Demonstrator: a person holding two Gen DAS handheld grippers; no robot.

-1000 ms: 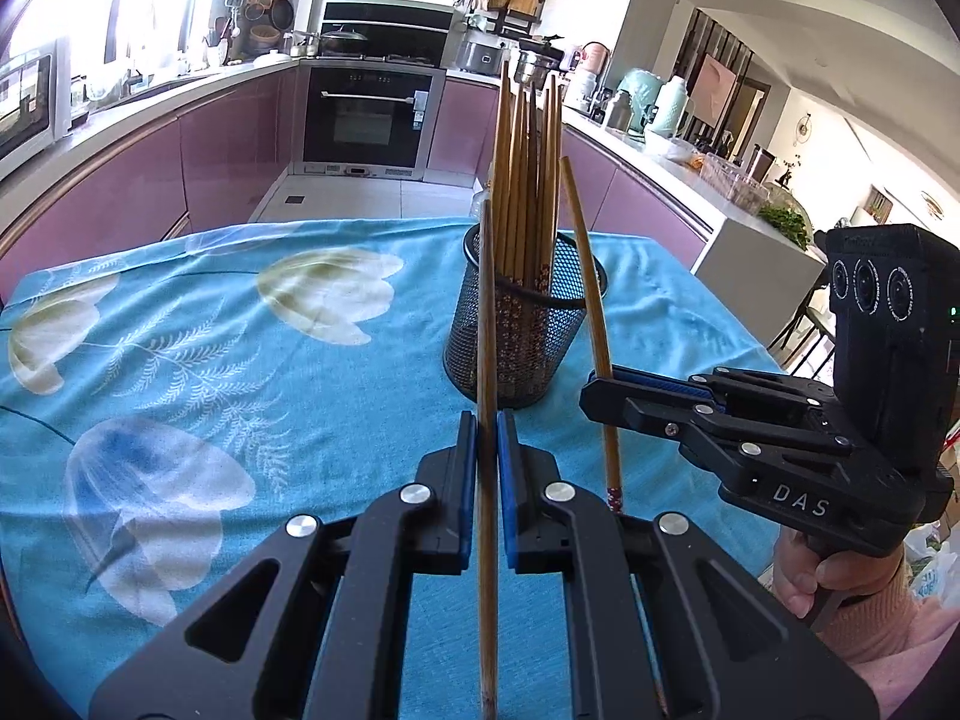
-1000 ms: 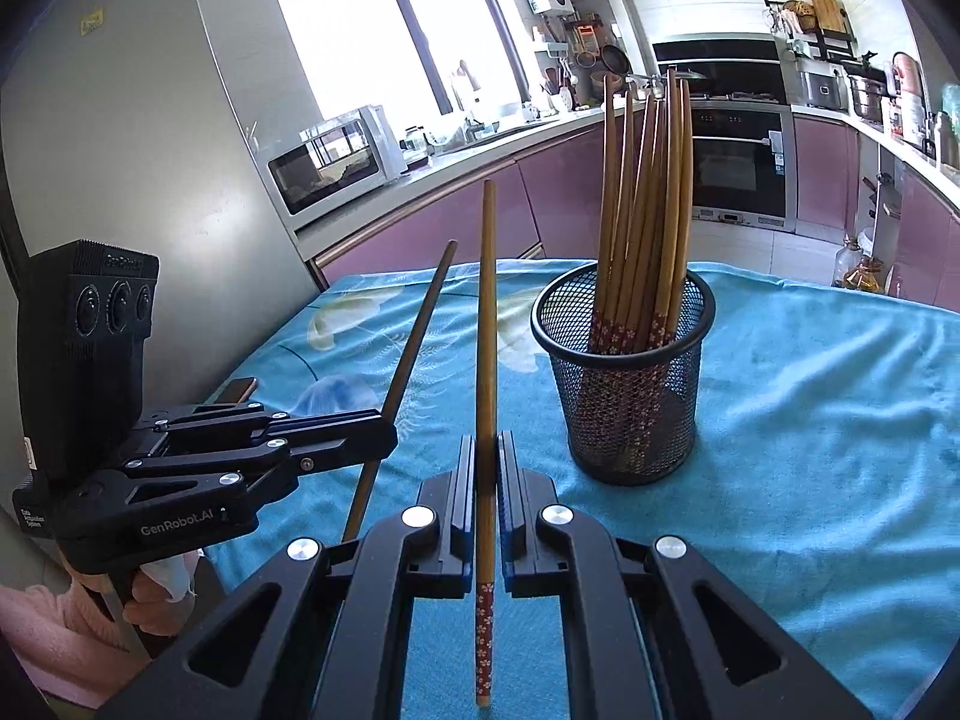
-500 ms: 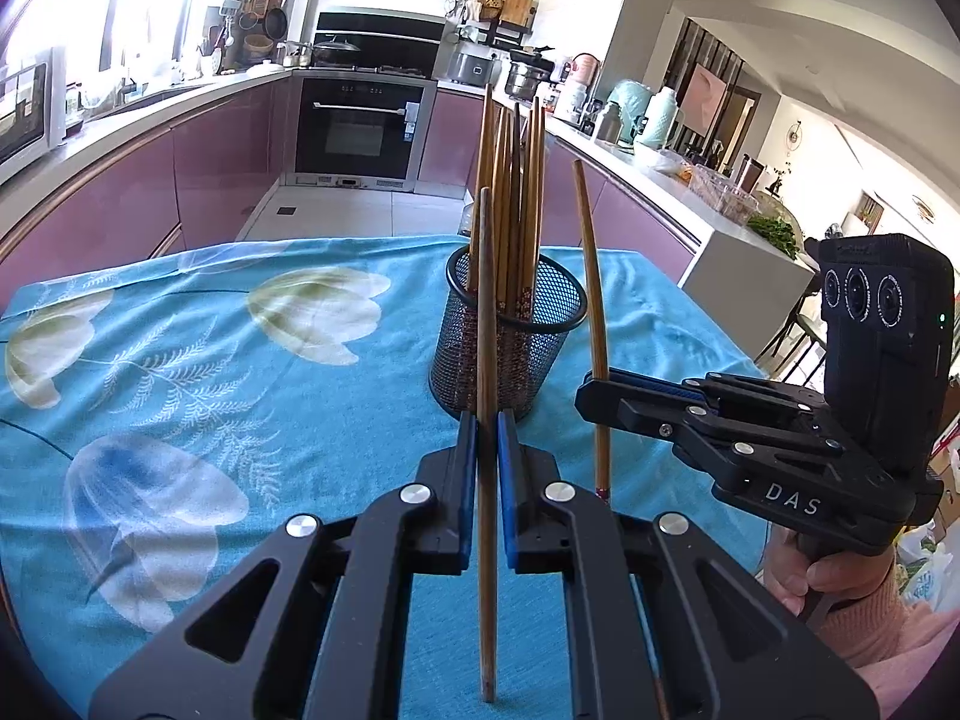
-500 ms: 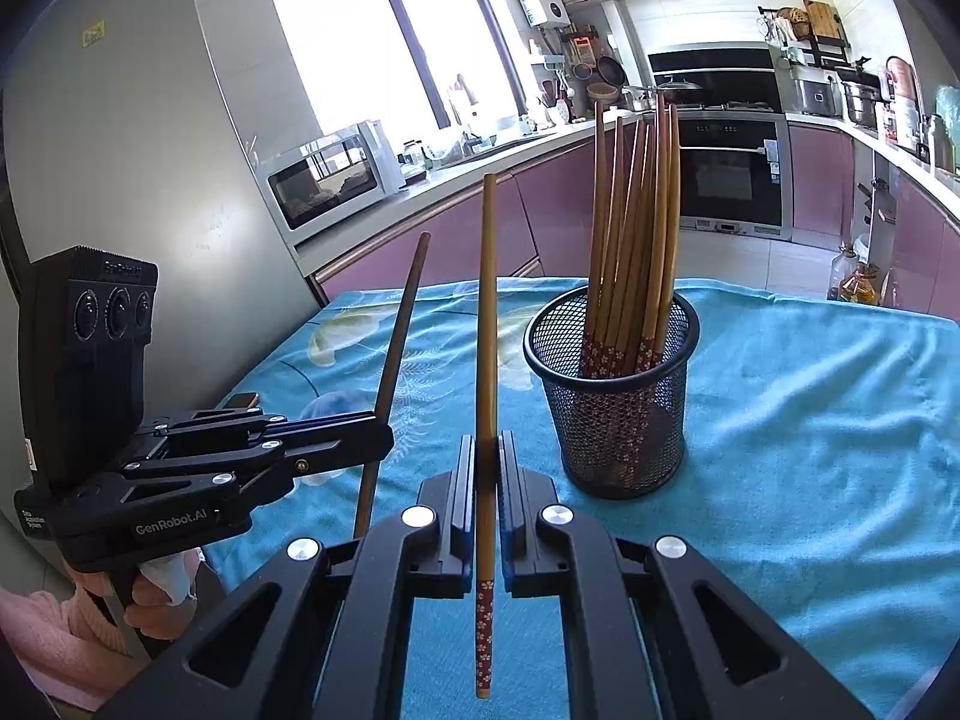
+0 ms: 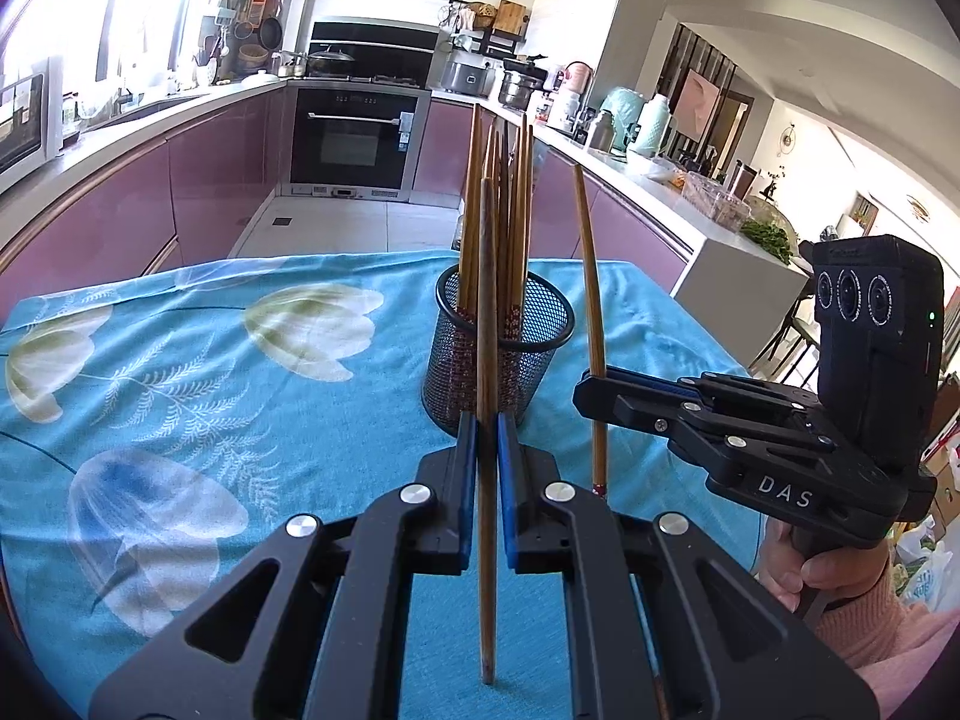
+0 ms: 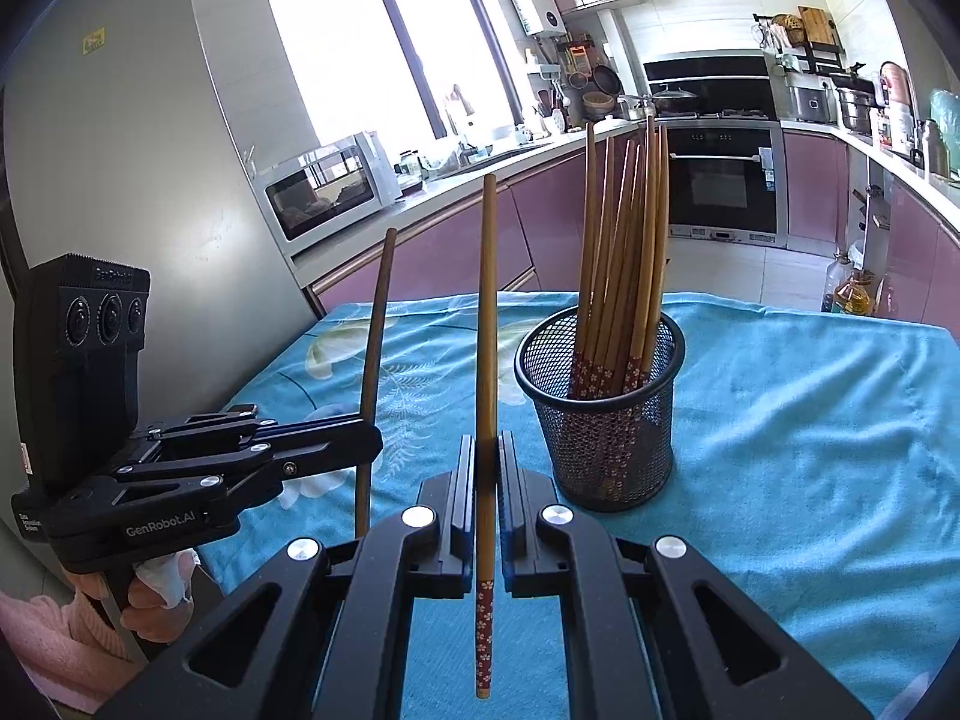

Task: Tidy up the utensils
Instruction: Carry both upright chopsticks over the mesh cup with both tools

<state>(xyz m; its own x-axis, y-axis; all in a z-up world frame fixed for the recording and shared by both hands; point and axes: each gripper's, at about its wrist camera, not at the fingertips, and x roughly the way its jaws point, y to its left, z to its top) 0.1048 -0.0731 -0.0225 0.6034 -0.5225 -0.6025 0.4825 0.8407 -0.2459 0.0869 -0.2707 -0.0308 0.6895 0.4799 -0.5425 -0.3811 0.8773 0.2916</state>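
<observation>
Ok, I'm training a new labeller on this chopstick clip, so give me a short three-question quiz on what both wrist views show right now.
1. True or false: the left gripper is shut on a chopstick.
2. What pattern marks the lower end of the chopstick in the right gripper?
A. plain wood
B. red with small flowers
C. black stripes
3. Fill in: the other chopsticks stand in a black ____ holder on the blue tablecloth.

Key: 1 true; 2 B; 3 mesh.
</observation>
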